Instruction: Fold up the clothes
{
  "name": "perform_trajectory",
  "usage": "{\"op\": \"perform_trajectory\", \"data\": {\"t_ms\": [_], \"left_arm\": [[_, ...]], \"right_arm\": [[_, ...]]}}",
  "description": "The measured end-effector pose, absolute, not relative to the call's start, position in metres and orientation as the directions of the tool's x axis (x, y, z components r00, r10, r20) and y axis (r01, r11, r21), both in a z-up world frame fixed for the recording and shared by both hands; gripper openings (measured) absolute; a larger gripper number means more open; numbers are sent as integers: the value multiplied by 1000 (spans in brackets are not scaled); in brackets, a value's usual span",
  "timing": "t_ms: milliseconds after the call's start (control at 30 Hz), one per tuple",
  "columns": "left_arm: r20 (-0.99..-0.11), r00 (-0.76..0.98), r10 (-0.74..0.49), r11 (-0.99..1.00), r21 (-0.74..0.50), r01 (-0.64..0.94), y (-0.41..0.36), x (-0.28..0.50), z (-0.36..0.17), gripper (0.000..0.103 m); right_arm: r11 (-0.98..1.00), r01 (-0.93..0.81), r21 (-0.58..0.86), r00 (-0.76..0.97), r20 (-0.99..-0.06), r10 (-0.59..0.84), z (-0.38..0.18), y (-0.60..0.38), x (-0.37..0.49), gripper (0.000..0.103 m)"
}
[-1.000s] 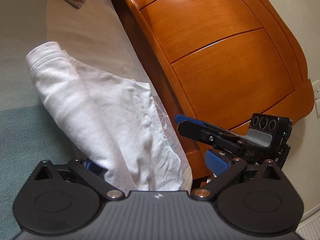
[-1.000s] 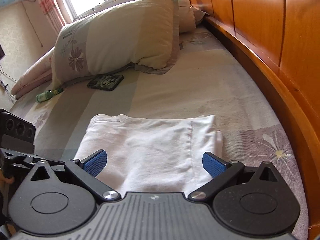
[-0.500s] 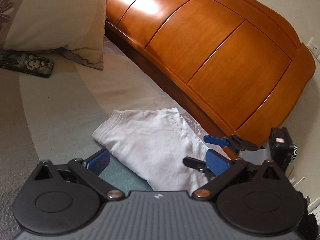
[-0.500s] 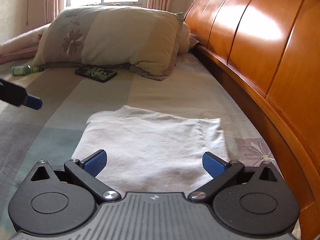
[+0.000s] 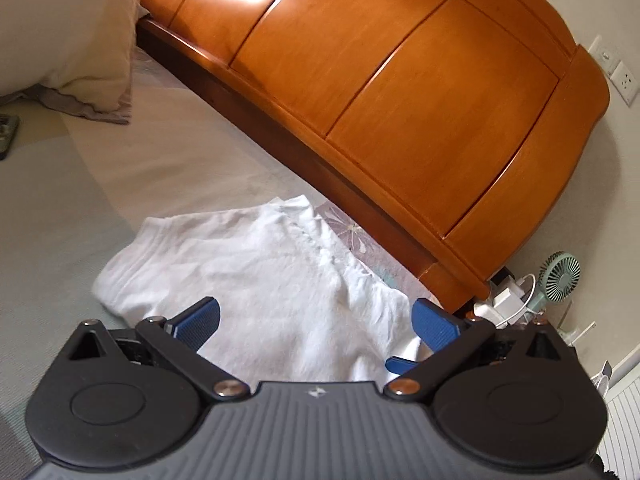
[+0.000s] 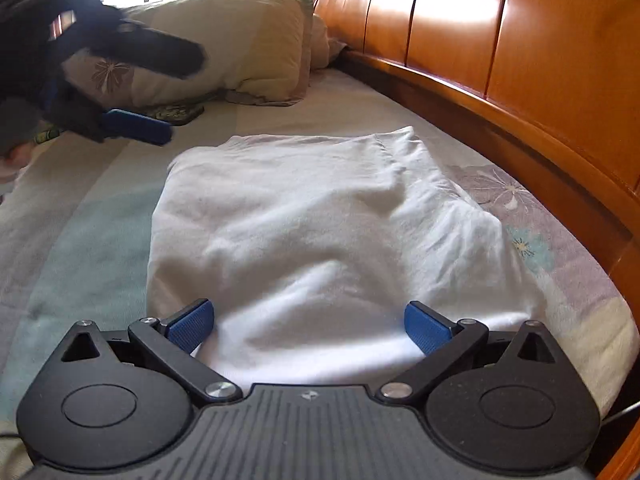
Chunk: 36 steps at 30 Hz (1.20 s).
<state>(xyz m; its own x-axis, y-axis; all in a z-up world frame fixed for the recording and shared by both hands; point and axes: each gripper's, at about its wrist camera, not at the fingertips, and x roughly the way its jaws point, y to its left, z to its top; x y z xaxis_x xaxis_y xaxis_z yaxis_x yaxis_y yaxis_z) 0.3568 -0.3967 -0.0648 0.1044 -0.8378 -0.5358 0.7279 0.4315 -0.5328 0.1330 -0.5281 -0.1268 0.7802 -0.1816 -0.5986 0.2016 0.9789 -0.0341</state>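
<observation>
Shirt is lying folded into a rough white rectangle on the bed, near the mattress edge and just beside the wooden headboard, with a few soft ridges running across its top. Both grippers are standing wide open and holding nothing. The right gripper is hanging low at the near end of the cloth, its blue pads spread to either side of the fabric, though I cannot tell whether they are touching it. The left gripper is hovering above the shirt's other side, jaws equally spread, and in the right view it is showing as a dark blur up in the air near the pillow, well apart from the cloth. A phone is lying by the pillow, and a small fan is sitting on the floor past the bed's corner. To my eye the fold is looking finished or close to it, and the step in hand is a release and check. Whatever comes next is probably calling for one of two things: pressing the ridges flat with open fingers, or pinching the near edge at both corners for one more fold toward the pillow, keeping the layers from sliding off the mattress edge.
</observation>
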Motion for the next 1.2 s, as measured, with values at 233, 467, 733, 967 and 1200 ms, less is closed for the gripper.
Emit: {"op": "perform_trajectory", "data": {"t_ms": [233,467,733,967,1200], "left_arm": [[-620,161,-768,488,-404,774,-392,358,-73,95],[-660,248,-710,512,-241,825,-356,333,-46,96],[-684,425,-593,559,31,829,-279,286,-49,99],[-690,470,-551,558,114,822,-245,248,-61,100],[-652,538,-534,571,190,798,-227,220,-62,101]], "right_arm": [[982,182,-41,812,-557,-174,-101,-542,129,103],[962,256,94,807,-569,-159,-106,-609,179,103],[964,258,67,796,-580,-173,-88,-591,153,103],[988,147,-38,744,-655,-136,-115,-538,116,103],[987,164,-9,815,-562,-140,-66,-543,129,103]]}}
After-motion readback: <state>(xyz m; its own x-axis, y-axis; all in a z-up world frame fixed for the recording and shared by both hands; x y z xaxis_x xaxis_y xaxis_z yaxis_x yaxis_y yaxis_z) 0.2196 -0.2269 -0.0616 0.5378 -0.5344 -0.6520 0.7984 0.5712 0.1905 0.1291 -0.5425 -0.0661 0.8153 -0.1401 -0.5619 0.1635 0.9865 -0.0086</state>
